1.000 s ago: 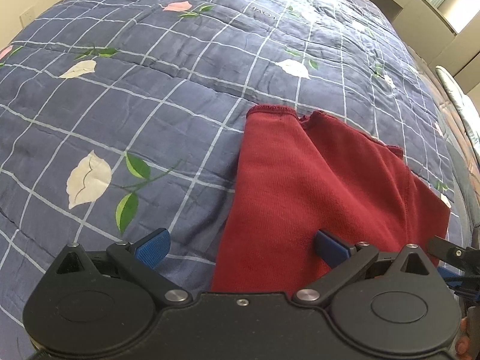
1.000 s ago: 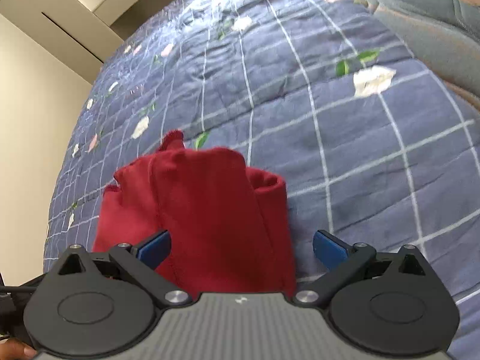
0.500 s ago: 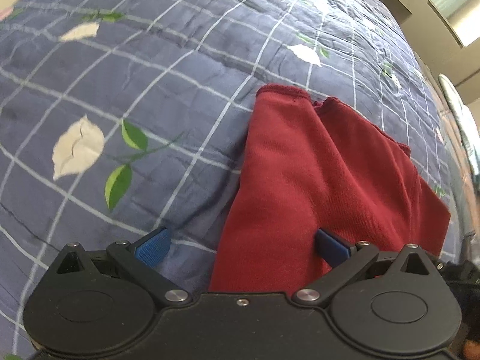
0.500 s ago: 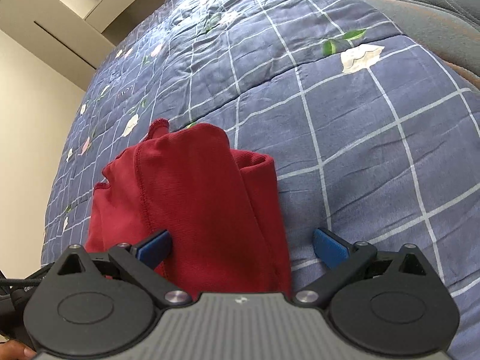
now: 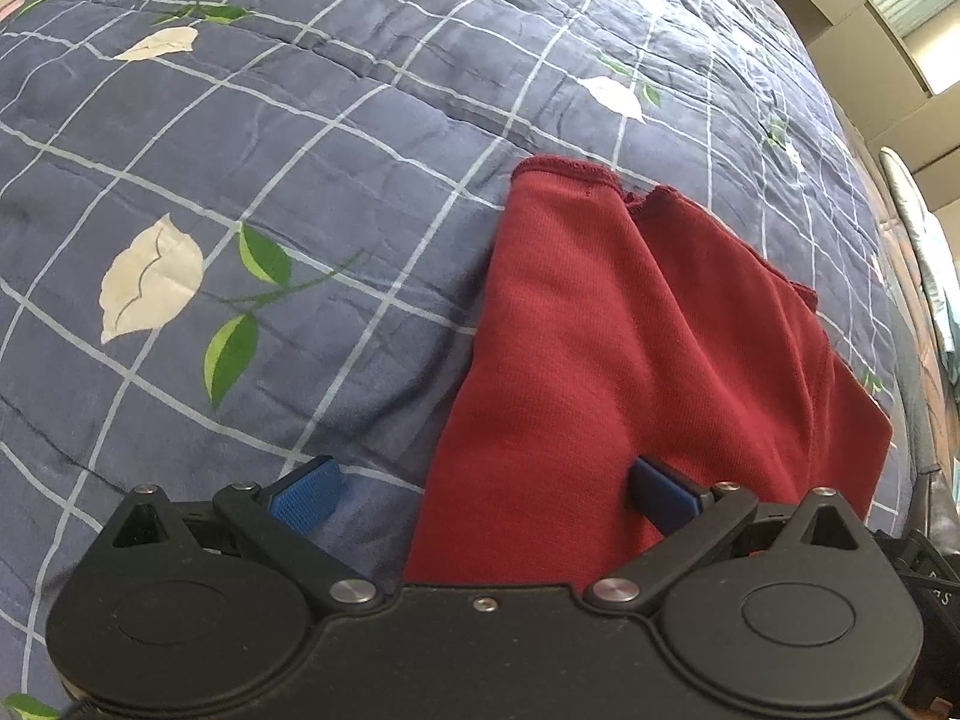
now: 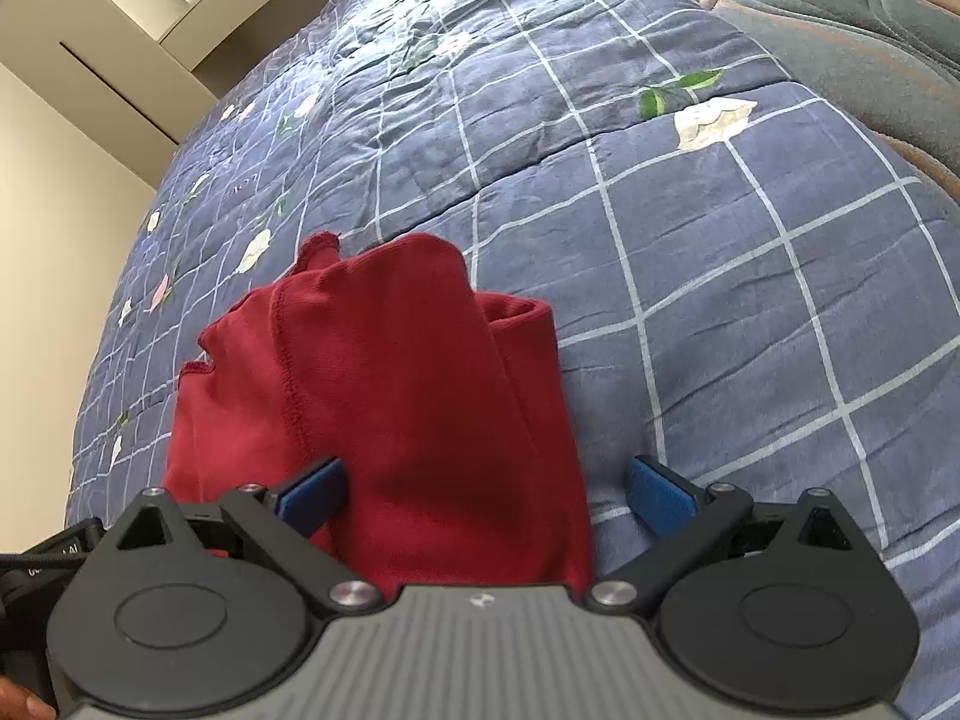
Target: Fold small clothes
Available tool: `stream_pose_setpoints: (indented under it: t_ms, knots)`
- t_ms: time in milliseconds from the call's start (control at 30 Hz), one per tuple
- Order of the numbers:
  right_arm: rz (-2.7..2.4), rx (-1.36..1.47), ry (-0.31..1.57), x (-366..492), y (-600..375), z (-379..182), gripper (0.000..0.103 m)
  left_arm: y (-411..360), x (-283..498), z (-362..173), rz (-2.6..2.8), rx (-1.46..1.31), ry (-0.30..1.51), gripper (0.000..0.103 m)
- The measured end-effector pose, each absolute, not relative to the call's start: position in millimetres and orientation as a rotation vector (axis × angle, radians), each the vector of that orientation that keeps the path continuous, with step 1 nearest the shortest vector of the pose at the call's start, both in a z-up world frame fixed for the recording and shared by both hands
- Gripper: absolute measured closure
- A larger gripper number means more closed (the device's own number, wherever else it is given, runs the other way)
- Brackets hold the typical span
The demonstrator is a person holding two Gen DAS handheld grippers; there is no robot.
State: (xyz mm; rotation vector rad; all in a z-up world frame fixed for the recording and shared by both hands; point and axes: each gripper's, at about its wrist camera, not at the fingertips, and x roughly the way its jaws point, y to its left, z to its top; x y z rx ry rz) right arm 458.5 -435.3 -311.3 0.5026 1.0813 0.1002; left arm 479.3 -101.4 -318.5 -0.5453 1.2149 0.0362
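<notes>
A small dark red garment (image 5: 636,372) lies folded lengthwise on the blue checked quilt (image 5: 240,138). It also shows in the right wrist view (image 6: 396,408). My left gripper (image 5: 483,495) is open, low over the garment's near left edge; its right finger lies over the cloth and its left finger over the quilt. My right gripper (image 6: 486,492) is open, low over the garment's near right edge, with the cloth between its fingers. The garment's near end is hidden under both gripper bodies.
The quilt (image 6: 720,276) has white flowers and green leaves. A grey and brown padded cover (image 6: 840,18) lies at the far right. A beige wall and cabinet (image 6: 90,120) stand past the bed's far end.
Both grippers have come lower and closer to the garment's near end, so it looms larger. Both stay open. The garment has not visibly moved.
</notes>
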Motion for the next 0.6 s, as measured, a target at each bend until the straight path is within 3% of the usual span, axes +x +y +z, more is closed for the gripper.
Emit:
stream_pose_setpoints:
  t_ms: [133, 300, 433, 600]
  knots:
    - [0.11, 0.533, 1.075, 455, -436, -310, 0.016, -105, 481, -315, -0.001, -0.518, 1.222, 0.001]
    - [0.11, 0.566, 1.068, 451, -434, -308, 0.029, -116, 484, -308, -0.074, -0.502, 1.234, 0.014]
    - [0.094, 0.581, 1.068, 449, -433, -303, 0.04, -128, 485, -302, -0.076, -0.433, 1.235, 0.017]
    - [0.077, 0.562, 1.05, 443, -426, -291, 0.069, -127, 483, -295, -0.077, -0.43, 1.235, 0.031]
